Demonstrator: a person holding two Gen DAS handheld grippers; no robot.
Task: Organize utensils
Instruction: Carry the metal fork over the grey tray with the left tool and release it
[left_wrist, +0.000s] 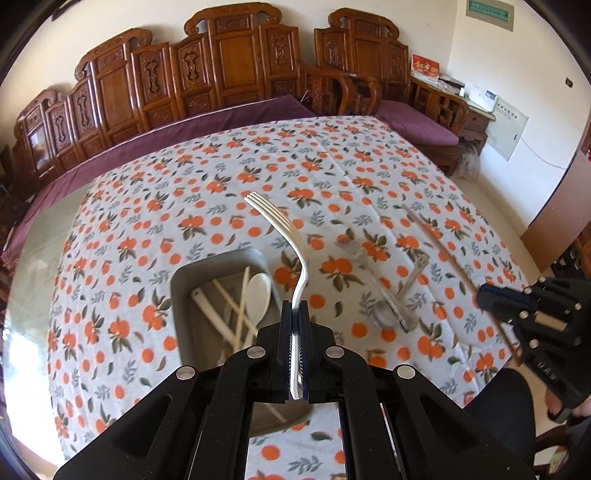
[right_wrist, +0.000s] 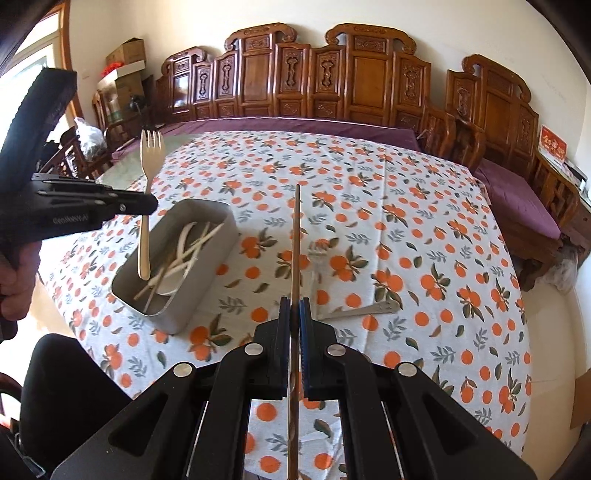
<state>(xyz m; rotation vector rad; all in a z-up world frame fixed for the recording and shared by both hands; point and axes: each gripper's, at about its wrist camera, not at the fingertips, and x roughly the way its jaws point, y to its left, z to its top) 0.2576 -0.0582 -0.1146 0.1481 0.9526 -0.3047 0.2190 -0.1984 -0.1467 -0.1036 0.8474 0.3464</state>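
The left gripper (left_wrist: 294, 314) is clamped on a pale fork (left_wrist: 275, 221) at its handle, tines up, above the grey tray (right_wrist: 207, 254). The right gripper (right_wrist: 294, 310) is closed on 1 thin brown chopstick (right_wrist: 295, 236) near mid-length, over the desk (right_wrist: 424, 229). Both utensils look light, stiff and smooth, likely to pivot in a narrow pinch, so a mid-shaft hold suits. 1 metal fork (right_wrist: 354, 312) lies on the cloth.

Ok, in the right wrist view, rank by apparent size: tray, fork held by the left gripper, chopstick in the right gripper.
1. Tray, biggest by area.
2. Chopstick, longest line, but it runs right up to the camera, so its length is exaggerated.
3. Fork, shortest.
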